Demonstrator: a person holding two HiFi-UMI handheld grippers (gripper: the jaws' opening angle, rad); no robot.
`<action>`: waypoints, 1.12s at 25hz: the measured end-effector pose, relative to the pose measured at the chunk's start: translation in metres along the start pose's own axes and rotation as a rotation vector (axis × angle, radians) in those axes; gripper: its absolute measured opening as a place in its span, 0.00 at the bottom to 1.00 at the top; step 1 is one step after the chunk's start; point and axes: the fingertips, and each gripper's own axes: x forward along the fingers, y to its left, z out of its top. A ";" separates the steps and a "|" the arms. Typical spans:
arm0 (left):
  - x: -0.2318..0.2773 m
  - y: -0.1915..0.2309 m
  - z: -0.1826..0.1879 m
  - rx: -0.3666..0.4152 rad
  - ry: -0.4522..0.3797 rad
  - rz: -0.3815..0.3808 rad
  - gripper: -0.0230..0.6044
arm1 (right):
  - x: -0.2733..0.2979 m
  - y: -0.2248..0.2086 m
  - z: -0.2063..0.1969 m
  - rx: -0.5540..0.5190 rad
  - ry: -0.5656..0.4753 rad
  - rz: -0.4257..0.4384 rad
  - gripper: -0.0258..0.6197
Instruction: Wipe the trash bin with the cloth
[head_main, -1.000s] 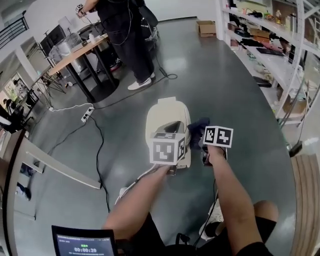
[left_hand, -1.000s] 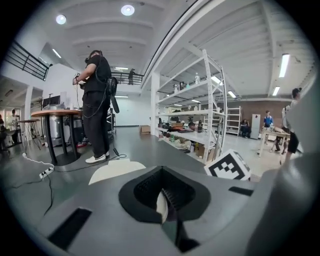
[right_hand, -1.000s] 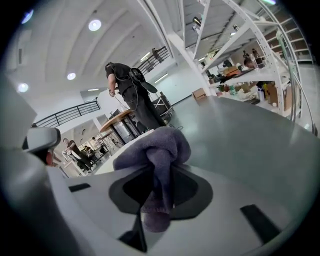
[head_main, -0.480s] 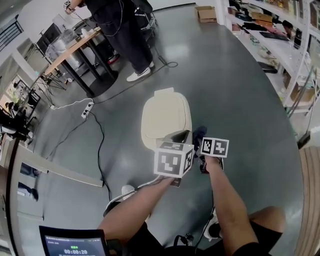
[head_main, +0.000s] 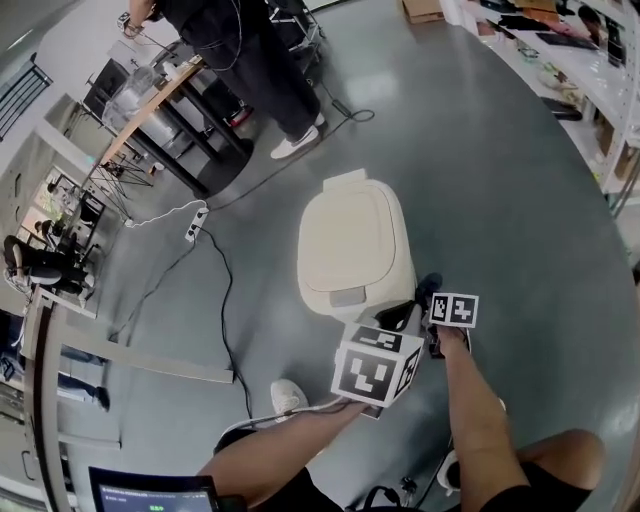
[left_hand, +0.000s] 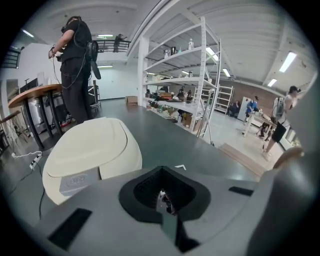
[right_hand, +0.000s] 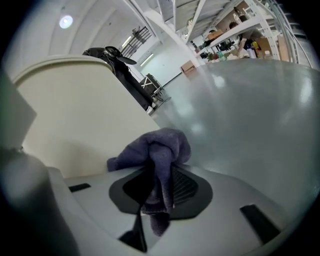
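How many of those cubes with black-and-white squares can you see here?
2. One cube sits just below the trash bin; the other cube is up and right of it, beside the bin. None seem hidden.

Left tongs (left_hand: 162, 199) closed; right tongs (right_hand: 154, 187) clamped on cloth (right_hand: 162, 147).

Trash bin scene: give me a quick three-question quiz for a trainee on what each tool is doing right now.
1. True or false: the trash bin has its lid closed.
2. The right tool grips: A) a cable, B) the cloth, C) nothing.
3. Fill in: the left tool has its jaws ___, with nothing between them.
Key: 1 true; 2 B; 3 shut.
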 end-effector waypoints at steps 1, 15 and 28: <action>0.004 0.002 -0.005 0.012 0.013 0.008 0.03 | 0.007 -0.005 -0.006 0.011 0.008 0.002 0.17; 0.021 -0.001 -0.016 0.082 0.077 0.009 0.03 | -0.036 0.018 0.084 -0.008 -0.056 0.179 0.17; 0.011 0.009 0.026 0.126 -0.035 0.055 0.03 | -0.108 0.113 0.166 -0.153 -0.170 0.346 0.17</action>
